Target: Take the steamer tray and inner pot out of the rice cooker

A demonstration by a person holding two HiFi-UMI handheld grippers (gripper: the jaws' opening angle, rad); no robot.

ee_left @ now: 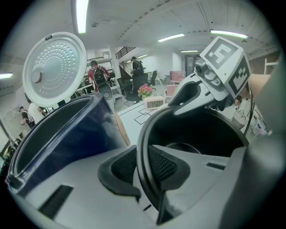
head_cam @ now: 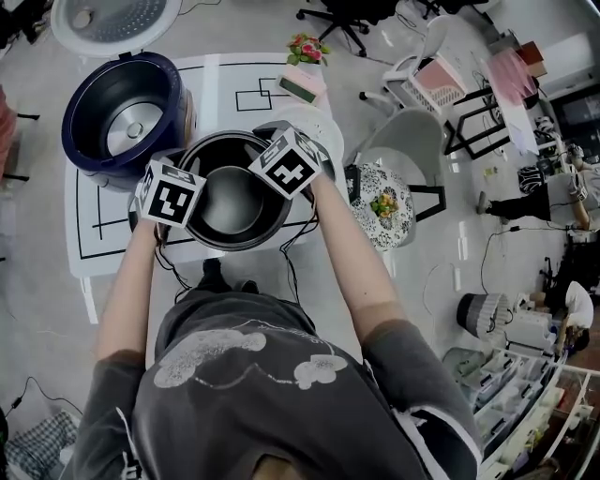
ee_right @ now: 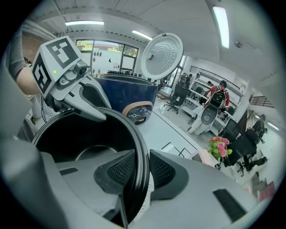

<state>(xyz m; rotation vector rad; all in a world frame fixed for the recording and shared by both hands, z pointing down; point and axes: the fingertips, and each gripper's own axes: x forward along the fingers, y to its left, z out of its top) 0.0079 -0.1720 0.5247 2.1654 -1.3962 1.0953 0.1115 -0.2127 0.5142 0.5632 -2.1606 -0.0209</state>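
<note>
Nearest: left claw point(ee_left: 143, 167), clenched on the rim of the inner pot point(head_cam: 230, 202), 1 pad inside the wall and 1 outside. Right claw point(ee_right: 138, 172) has the same grip on the opposite side of the rim. So the 2 claws face each other across the pot mouth, with the pot between them, opening up.

The pot is already out of the rice cooker point(head_cam: 122, 112). It lies to the right of the cooker and nearer the person, at the near edge of the table point(head_cam: 89, 225). Can't tell if its base touches the table. The cooker is bare inside, lid point(head_cam: 112, 19) up. Steamer tray: can't pick it out for sure.

Next looks like set-down and release. The pot is round with no long axis, so each claw clears the rim up and outward, left one leftward, right one rightward. Neither hand is nearer, since both are on it.
</note>
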